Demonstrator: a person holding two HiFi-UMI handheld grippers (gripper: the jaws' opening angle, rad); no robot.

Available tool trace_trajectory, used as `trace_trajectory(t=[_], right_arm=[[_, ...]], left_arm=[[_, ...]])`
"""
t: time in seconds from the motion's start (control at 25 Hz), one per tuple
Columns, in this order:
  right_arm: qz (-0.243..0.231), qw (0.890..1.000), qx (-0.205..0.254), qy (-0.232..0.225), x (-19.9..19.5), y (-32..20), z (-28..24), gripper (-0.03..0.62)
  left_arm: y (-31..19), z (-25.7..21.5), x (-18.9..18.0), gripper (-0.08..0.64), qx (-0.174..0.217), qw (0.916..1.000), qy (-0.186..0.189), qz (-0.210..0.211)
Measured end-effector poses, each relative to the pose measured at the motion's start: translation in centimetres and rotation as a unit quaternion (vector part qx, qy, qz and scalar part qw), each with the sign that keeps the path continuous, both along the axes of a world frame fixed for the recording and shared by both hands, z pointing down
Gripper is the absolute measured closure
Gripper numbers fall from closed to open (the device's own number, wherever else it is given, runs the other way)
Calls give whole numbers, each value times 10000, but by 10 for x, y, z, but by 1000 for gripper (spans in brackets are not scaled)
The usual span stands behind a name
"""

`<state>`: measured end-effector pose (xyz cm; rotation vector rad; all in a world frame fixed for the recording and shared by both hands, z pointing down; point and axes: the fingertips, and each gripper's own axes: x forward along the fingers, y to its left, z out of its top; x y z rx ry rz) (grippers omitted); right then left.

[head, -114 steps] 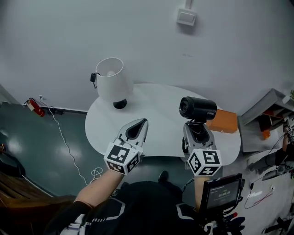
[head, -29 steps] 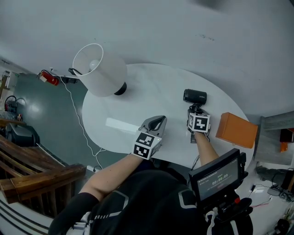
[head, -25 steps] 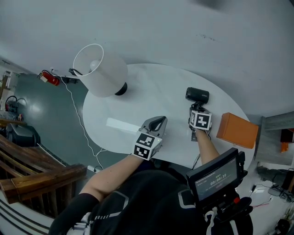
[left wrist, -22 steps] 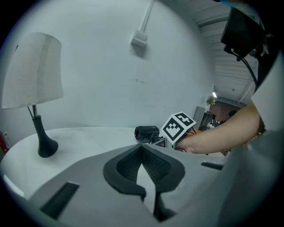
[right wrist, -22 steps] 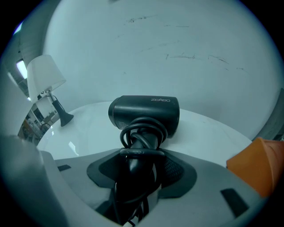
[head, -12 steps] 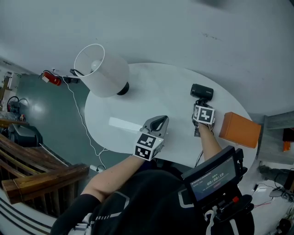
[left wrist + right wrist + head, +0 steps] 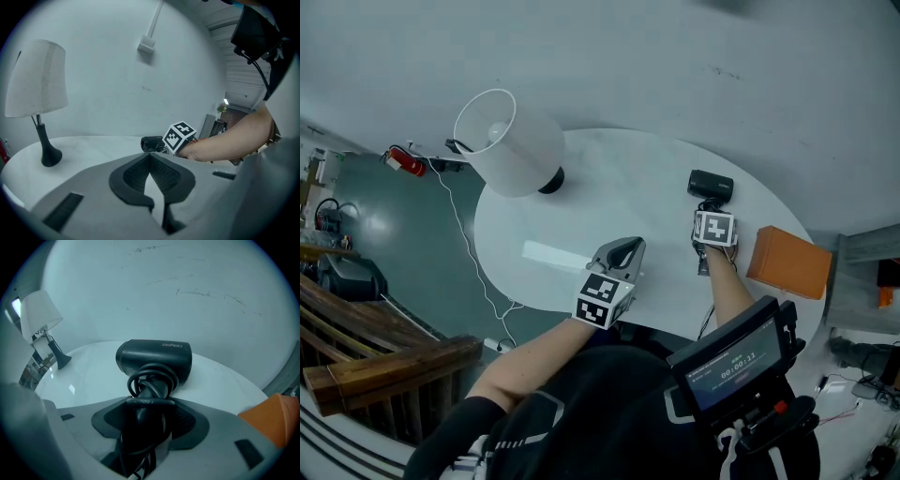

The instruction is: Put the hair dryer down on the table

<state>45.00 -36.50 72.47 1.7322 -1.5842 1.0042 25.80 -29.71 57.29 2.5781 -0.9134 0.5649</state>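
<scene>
Since the earliest frame, the right gripper (image 7: 710, 208) has carried the hair dryer (image 7: 711, 185) away from the person and out over the right part of the table (image 7: 619, 178). Over the last half second its jaws have been opening slightly, with the dryer's handle still between them. The left gripper (image 7: 628, 246) is keeping its place by the near edge.

Left to right, the head view is showing:
- one red fire extinguisher (image 7: 405, 160) on the floor
- one white cable (image 7: 464, 244) trailing beside it
- one white-shaded lamp (image 7: 508, 141), its black base partly hidden under the shade
- one oval white table
- two grippers
- one black hair dryer
- one orange box (image 7: 789, 262) at the table's right end
- one screen (image 7: 733, 361) below the right forearm, its print too small to read

The left gripper's jaws are meeting at the tips, with nothing between them. The right gripper is pinching the dryer's handle, which has the cord looped around it. The barrel (image 7: 154, 357) is lying crosswise just beyond the jaws and low over the tabletop. No view is showing whether it is touching the table. In the head view, the marker cube is hiding most of the handle. The right gripper view is cutting off the orange box at its edge.
</scene>
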Motion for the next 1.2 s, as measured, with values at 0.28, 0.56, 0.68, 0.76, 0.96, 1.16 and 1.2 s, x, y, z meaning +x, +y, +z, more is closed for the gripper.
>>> trace_trajectory(t=[0.28, 0.56, 0.68, 0.76, 0.96, 1.16, 1.2], right_arm=[[-227, 9995, 114, -190, -12, 9, -6, 313], [-279, 9983, 487, -154, -18, 29, -35, 307], [-196, 9980, 589, -120, -17, 43, -51, 307], [-184, 9972, 719, -137, -17, 51, -62, 307], [-107, 9924, 1199, -261, -18, 74, -101, 307], [-78, 9851, 1656, -452, -19, 96, -143, 308], [-88, 9833, 1747, -504, -19, 100, -150, 308]], left_arm=[[9, -7, -3, 555, 74, 10000, 33, 54], [18, -14, -1, 555, 127, 9998, 100, 104], [25, -20, 7, 555, 260, 9993, 101, 231], [32, -24, 13, 555, 351, 9986, 113, 376], [45, -31, 23, 555, 333, 9982, 251, 435], [57, -39, 29, 555, 300, 9980, 389, 410], [59, -40, 29, 555, 297, 9979, 413, 399]])
